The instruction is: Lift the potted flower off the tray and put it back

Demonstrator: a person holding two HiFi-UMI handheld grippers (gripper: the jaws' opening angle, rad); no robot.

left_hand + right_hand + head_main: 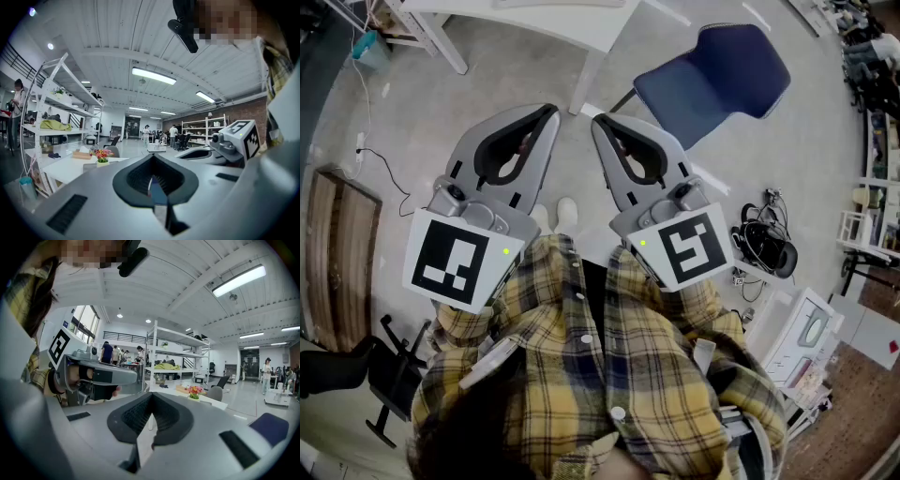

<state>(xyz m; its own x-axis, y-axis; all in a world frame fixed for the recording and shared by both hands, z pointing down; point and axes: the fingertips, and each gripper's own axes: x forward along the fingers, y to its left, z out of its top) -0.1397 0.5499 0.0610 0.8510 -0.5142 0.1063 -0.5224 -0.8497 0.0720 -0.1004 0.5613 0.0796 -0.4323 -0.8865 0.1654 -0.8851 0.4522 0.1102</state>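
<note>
Both tongs are sitting clenched and empty: the left tongs point(152, 183) and the right tongs point(151, 417) are each showing their dark pads pressed together with nothing between them. In the head view we are holding them nearly level, side by side and apart, close against our plaid shirt point(581, 375). Well ahead of them, the potted flower point(102, 156) is standing upright on the white table point(65, 171), toward the end where a grey chair point(111, 151) is showing just behind it; the tray under it is looking too small for us to make out. We are judging the pot to be small, light and stiff, with soft, easily crushed blossoms above. So we are planning to pinch the pot's wall below its rim from two sides, never the stems, keeping it upright and squeezing gently, since a smooth pot may be prone to slipping.
</note>
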